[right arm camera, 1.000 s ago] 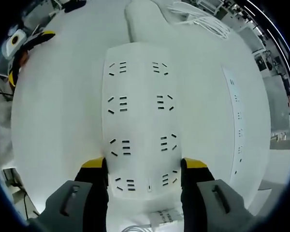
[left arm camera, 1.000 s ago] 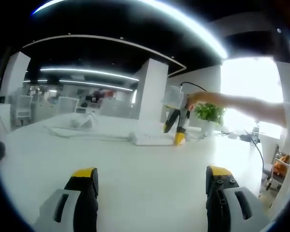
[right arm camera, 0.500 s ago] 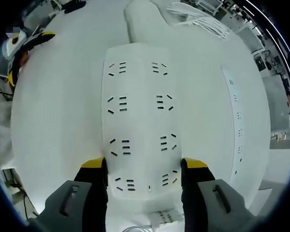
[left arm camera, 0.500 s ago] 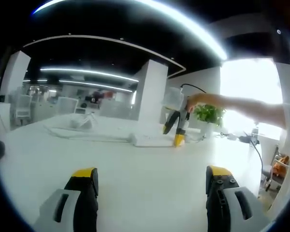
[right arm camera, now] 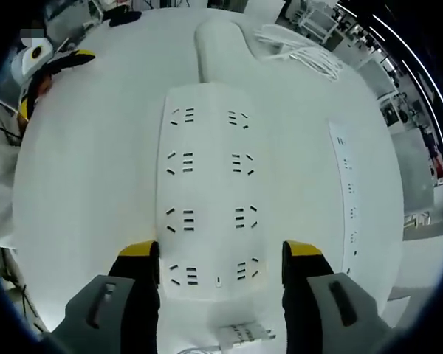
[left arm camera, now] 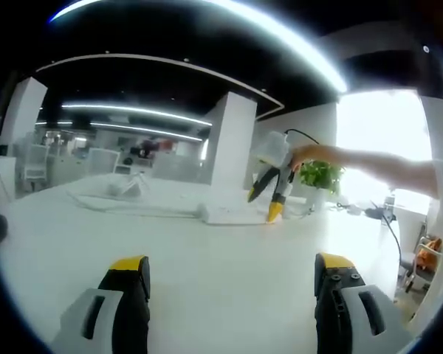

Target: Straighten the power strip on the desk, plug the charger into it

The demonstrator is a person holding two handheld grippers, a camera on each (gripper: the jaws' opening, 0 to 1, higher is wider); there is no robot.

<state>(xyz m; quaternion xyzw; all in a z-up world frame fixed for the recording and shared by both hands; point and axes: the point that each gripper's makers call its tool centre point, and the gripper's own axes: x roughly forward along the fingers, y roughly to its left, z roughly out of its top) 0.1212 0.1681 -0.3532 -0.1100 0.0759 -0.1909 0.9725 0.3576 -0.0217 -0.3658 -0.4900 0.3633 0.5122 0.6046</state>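
A wide white power strip (right arm camera: 210, 199) with two rows of sockets lies flat on the white desk (right arm camera: 88, 162), its thick cord (right arm camera: 218, 40) leading away. My right gripper (right arm camera: 220, 258) stands open astride its near end, the jaws just clear of its sides. A coiled white cable (right arm camera: 303, 48) lies beyond the strip to the right. In the left gripper view the right gripper (left arm camera: 272, 193), held by a hand, hovers tilted over the far power strip (left arm camera: 229, 214). My left gripper (left arm camera: 232, 276) is open and low over the bare desk, nothing between its jaws.
A long narrow white strip (right arm camera: 348, 199) lies to the right of the wide one. A potted plant (left arm camera: 319, 173) stands at the desk's far right. A white bundle with a cable (left arm camera: 125, 186) lies at the far left. The left gripper's yellow tip (right arm camera: 70, 59) shows at top left.
My right gripper has spread its jaws slightly and lifted and tilted away from the power strip, which now looks smaller. The left gripper has not moved.
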